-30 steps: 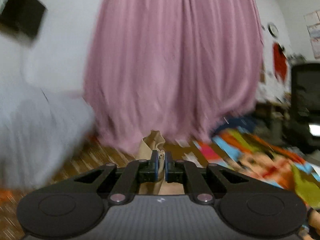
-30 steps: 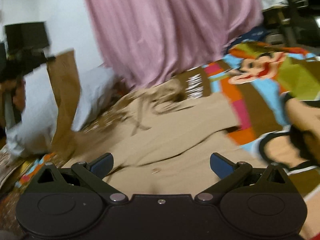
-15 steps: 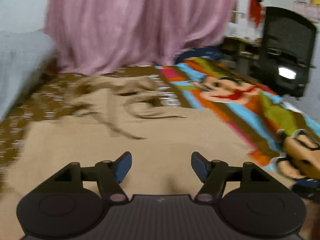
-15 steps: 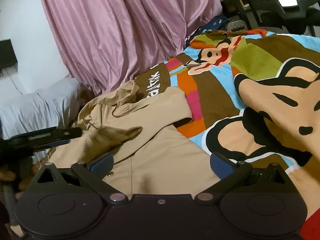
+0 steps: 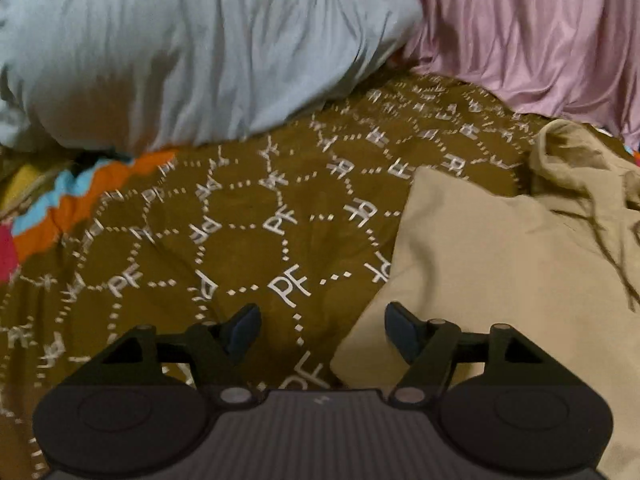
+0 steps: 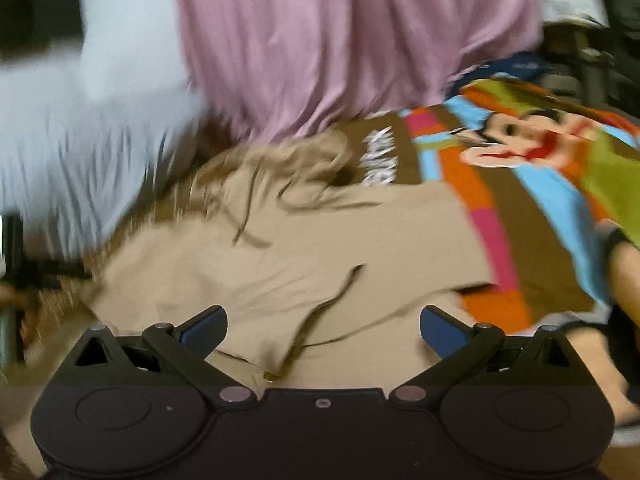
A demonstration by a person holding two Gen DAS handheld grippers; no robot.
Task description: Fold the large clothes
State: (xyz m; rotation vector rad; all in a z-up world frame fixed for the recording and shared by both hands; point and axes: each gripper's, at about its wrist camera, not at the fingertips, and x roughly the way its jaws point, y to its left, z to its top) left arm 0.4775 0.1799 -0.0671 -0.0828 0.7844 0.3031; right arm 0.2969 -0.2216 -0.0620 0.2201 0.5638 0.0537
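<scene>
In the left wrist view the left gripper is released and empty over the brown bedspread, with the beige hoodie at three o'clock; I think it should take that near edge squarely, while the grey pillow crowds eleven o'clock. In the right wrist view the right gripper hangs released over the hoodie, the pink curtain at twelve o'clock.

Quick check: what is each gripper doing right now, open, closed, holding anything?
Left gripper: open, has just been opening, nothing between its fingers.
Right gripper: open, empty, above the tan garment.
</scene>
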